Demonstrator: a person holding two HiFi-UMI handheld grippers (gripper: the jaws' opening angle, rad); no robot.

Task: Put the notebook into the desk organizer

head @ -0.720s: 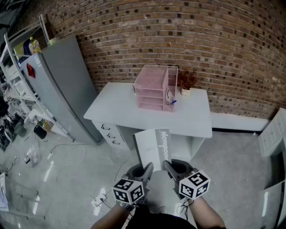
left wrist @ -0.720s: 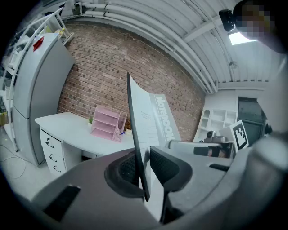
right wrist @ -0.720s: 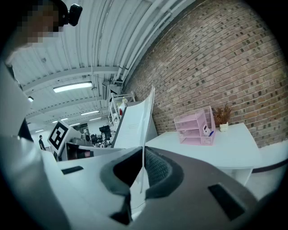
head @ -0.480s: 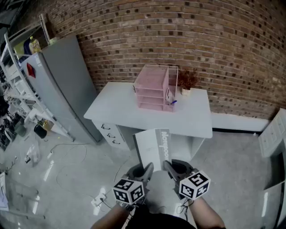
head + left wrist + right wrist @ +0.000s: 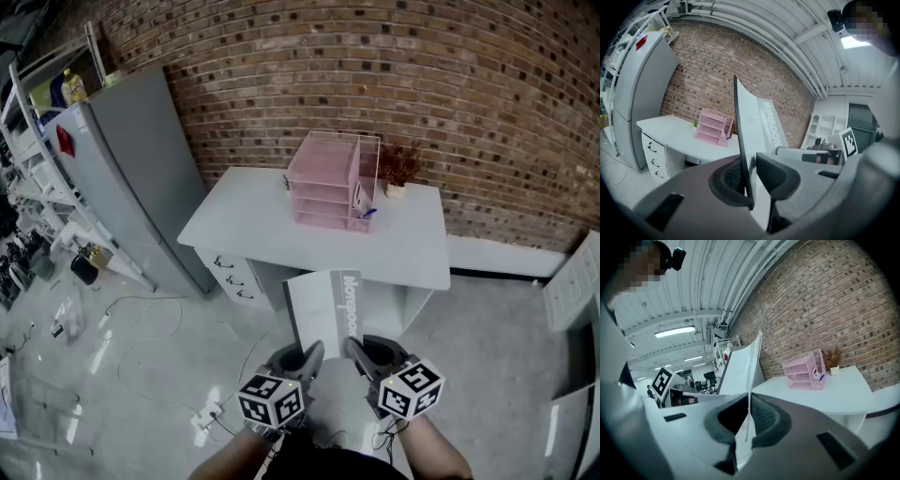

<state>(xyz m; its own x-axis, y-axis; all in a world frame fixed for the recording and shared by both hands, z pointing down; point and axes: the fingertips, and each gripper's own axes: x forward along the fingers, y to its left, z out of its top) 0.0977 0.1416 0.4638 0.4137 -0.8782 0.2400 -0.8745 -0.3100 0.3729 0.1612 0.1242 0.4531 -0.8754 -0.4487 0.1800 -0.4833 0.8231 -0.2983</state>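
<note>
Slowly, the whole room is drifting in the head view: the red brick wall (image 5: 422,84), the tall grey metal cabinet (image 5: 122,169) at 10 o'clock and the white table (image 5: 244,220) with drawers are sitting slightly differently than a moment earlier. The pink plastic desk organizer (image 5: 333,183) has slid a touch toward 1 o'clock. The grey-and-white paper notebook (image 5: 323,309) and both tongs are keeping their place at 6 o'clock. I judge that the person is carrying the notebook toward the table, with the approach barely begun and the organizer still well apart, straight ahead at 12 o'clock.

The notebook is hanging in the air, below the table's near edge in the head view. The left tongs (image 5: 309,354) are clenching its lower left part. The right tongs (image 5: 354,347) are clenching its lower right part.

The head view is showing only the tops of the tongs, not the pads. The left gripper view is showing the notebook's dark edge standing upright between the ribbed pads. The right gripper view is showing a thin white edge pinched nearly flat between almost closed jaws. Those two views are also showing the organizer's open tiers from the side and the ceiling lights, which the head view is missing.
</note>
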